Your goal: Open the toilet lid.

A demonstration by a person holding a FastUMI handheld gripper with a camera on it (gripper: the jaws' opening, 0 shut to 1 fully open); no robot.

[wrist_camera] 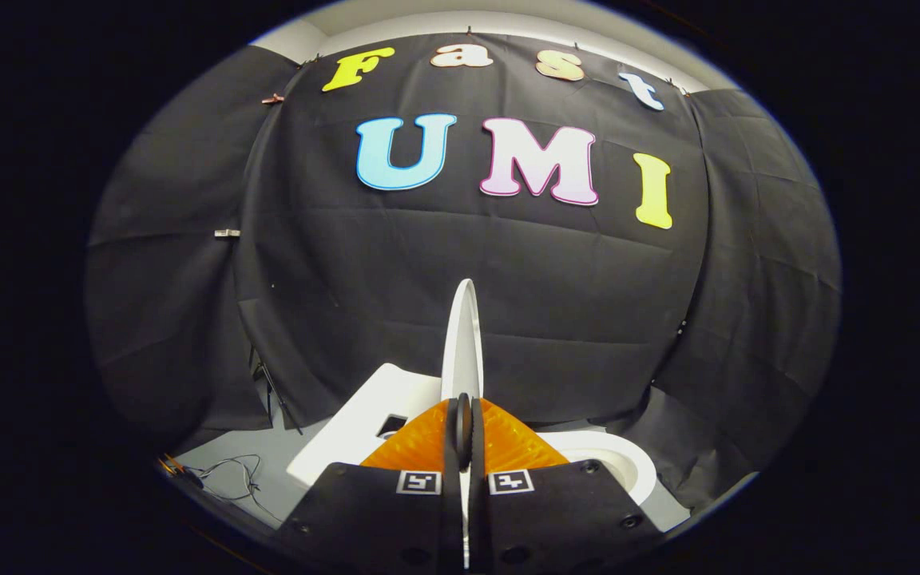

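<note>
The white toilet lid [462, 339] stands on edge, seen almost edge-on, rising straight up from between my fingers. My gripper [464, 435] is shut on the lid's rim, one finger pressing each face. To the right of the fingers lies the white toilet bowl and seat [624, 467], open to view. To the left sits the white tank top [364, 419] with a dark square opening in it.
Black cloth walls close in behind and on both sides of the toilet. A grey floor [224, 459] shows at the left with a loose thin cable [232, 475] and a dark stand leg near the cloth.
</note>
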